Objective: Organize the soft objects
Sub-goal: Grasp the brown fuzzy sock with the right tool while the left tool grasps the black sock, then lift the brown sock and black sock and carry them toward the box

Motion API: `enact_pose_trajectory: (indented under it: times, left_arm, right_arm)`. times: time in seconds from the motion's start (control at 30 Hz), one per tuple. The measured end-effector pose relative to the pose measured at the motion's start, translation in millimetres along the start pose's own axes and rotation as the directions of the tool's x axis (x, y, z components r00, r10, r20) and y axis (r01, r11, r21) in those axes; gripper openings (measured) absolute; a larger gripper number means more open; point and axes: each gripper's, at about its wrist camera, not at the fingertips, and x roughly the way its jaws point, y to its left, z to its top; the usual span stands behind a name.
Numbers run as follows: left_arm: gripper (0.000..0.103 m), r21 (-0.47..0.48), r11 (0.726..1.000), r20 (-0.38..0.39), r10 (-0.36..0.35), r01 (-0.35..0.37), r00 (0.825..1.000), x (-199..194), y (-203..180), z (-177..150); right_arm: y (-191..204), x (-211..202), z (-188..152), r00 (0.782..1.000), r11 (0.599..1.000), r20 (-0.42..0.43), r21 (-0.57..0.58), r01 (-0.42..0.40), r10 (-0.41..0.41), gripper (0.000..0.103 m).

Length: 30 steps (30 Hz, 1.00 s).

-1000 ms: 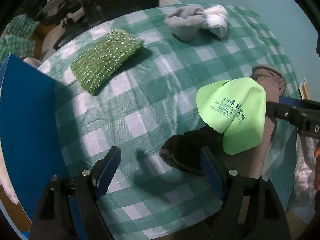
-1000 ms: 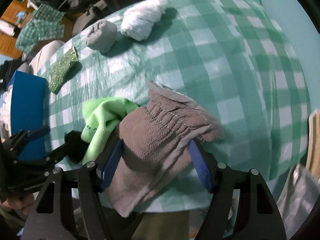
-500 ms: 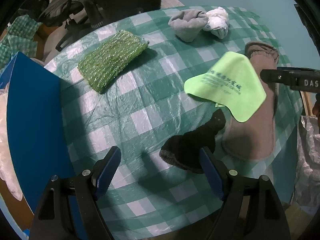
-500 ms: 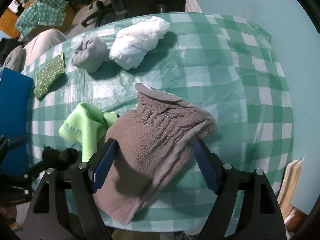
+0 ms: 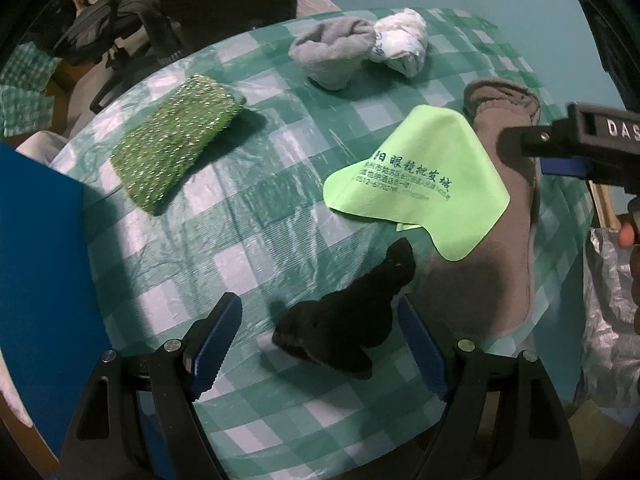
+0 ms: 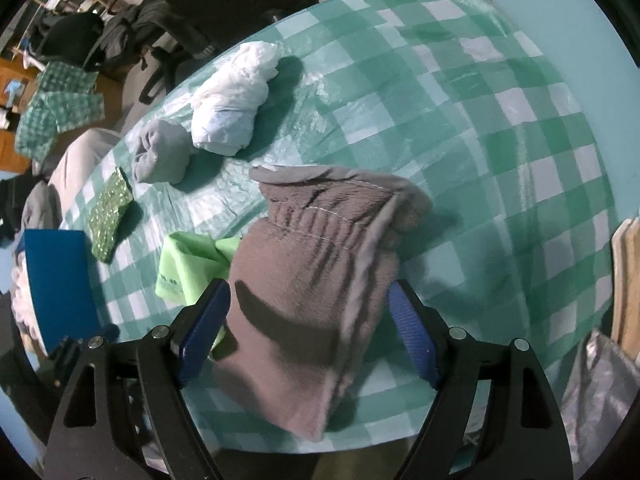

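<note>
The right tongs (image 6: 308, 328) hang over the brown sock (image 6: 316, 280), which lies flat between their blue pads at the near edge of the bench (image 6: 500, 128). The pads stand apart and do not press the fabric. The sock's long axis runs from that near edge up toward the middle of the bench, roughly in line with the tongs' pointing direction, so a grasp across its width looks like the natural next move, and the right hand is plainly the nearer one.

The left tongs (image 5: 320, 340) are also apart and empty, hovering over the black sock (image 5: 344, 320), which sits between their pads, nearer the right-hand pad, with its narrow end reaching toward the light green cloth (image 5: 416, 184). That cloth lies with one corner draped over the brown sock.

Count on the bench: one brown sock, one black sock, one light green cloth, one glittery green pad (image 5: 176, 140) toward the left side, one rolled grey sock (image 5: 332, 52) and one white bundle (image 5: 400, 40) touching each other at the far edge. A blue box (image 5: 36, 264) stands off the left edge.
</note>
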Motion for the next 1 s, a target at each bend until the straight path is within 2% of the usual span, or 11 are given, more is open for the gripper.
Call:
enact_pose_trajectory:
  times: [0.23, 0.33, 0.43, 0.47, 0.53, 0.57, 0.63, 0.7, 0.77, 0.87, 1.0]
  left_arm:
    - [0.082, 0.019, 1.0, -0.031, 0.025, -0.025, 0.999, 16, -6, 2]
    - [0.08, 0.008, 1.0, -0.032, 0.007, -0.006, 0.999, 19, -5, 1]
    - [0.066, -0.005, 1.0, -0.024, -0.022, 0.021, 0.999, 18, -5, -2]
    - [0.057, -0.007, 1.0, -0.026, -0.026, 0.026, 0.999, 18, -5, -4]
    - [0.052, -0.005, 1.0, -0.021, -0.025, 0.025, 0.999, 18, -5, -7]
    - [0.047, -0.004, 1.0, -0.012, -0.022, 0.022, 1.0, 16, -5, -8]
    - [0.045, -0.006, 1.0, -0.004, -0.01, 0.01, 1.0, 15, -6, -11]
    - [0.042, -0.016, 1.0, -0.001, -0.008, 0.008, 1.0, 14, -5, -12]
    - [0.042, -0.033, 0.999, 0.005, 0.001, -0.001, 1.0, 11, -3, -14]
    - [0.042, -0.064, 0.998, 0.006, -0.002, 0.003, 1.0, 7, 2, -13]
    - [0.041, -0.091, 0.996, 0.038, -0.004, 0.007, 0.999, -6, 7, -10]
  right_arm:
    - [5, 18, 8, 0.998, 0.999, -0.027, 0.014, 0.05, -0.049, 0.081]
    - [9, 25, 11, 0.996, 0.997, -0.041, -0.005, 0.077, -0.078, 0.082]
    - [13, 31, 12, 0.992, 0.993, -0.05, -0.031, 0.112, -0.114, 0.082]
    - [14, 32, 12, 0.992, 0.992, -0.05, -0.039, 0.118, -0.119, 0.082]
    - [15, 32, 13, 0.991, 0.991, -0.045, -0.052, 0.122, -0.124, 0.081]
    - [15, 32, 12, 0.991, 0.991, -0.04, -0.059, 0.122, -0.125, 0.076]
    - [14, 30, 11, 0.989, 0.986, -0.031, -0.085, 0.141, -0.144, 0.065]
    - [15, 27, 9, 0.987, 0.981, -0.016, -0.113, 0.159, -0.161, 0.043]
    - [15, 22, 7, 0.985, 0.976, -0.002, -0.131, 0.172, -0.174, 0.03]
    - [14, 15, 3, 0.987, 0.974, 0.007, -0.161, 0.159, -0.16, 0.024]
    - [10, 0, -5, 0.987, 0.969, 0.035, -0.186, 0.161, -0.158, 0.024]
